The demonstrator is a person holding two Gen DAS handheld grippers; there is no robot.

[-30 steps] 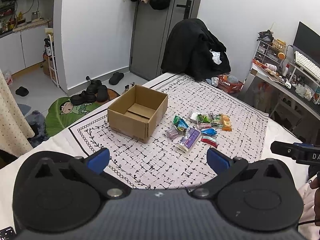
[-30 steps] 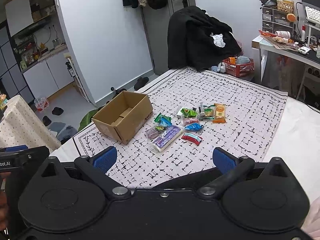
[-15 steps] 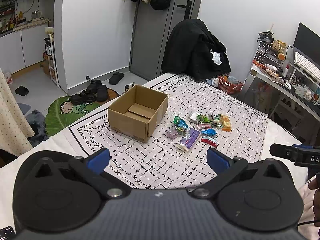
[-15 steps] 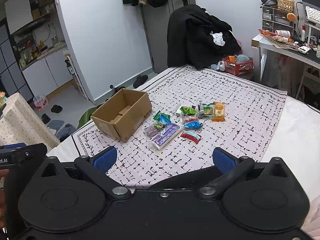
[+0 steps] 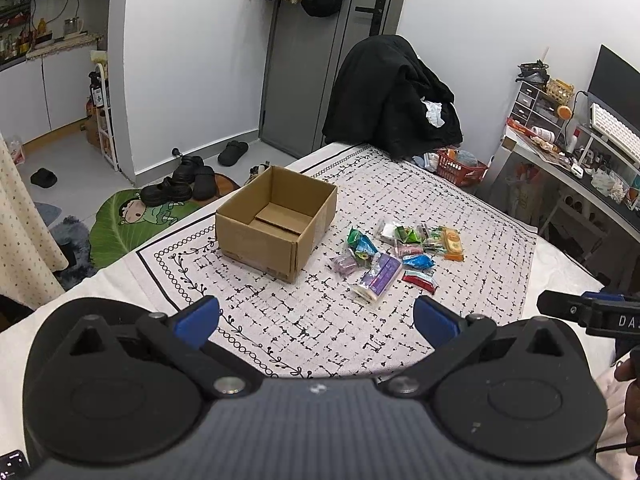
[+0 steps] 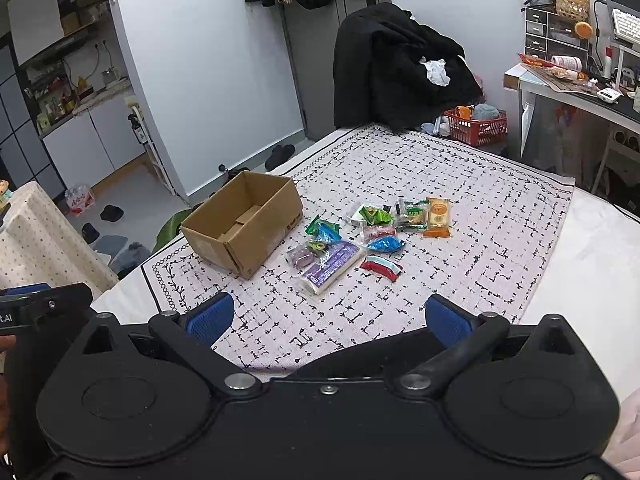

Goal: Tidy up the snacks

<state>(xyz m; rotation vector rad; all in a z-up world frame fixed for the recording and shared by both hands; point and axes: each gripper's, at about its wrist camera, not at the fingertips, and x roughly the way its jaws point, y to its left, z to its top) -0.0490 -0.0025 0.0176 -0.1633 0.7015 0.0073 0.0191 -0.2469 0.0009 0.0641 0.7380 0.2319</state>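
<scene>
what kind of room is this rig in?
Most likely a small studio flat: a bed under a patterned cloth, a cluttered desk, a kitchen counter past the wall, shoes by the door. A cardboard box and snacks lie on the cloth.

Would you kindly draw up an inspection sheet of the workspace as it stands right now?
Surface: patterned cloth spread flat over a white bed.
Job's things: open cardboard box, nothing seen inside; snack pile loose on the cloth to its right, apart from it.
Clutter: nothing seen on the cloth besides these.
Grippers: left tool and right tool both open, holding nothing, hovering short of the snacks.
Cables: one thin lead by the hand at the left view's lower right edge.
Surroundings: black coat over a chair, red basket, crowded desk, shoes on the floor.
</scene>
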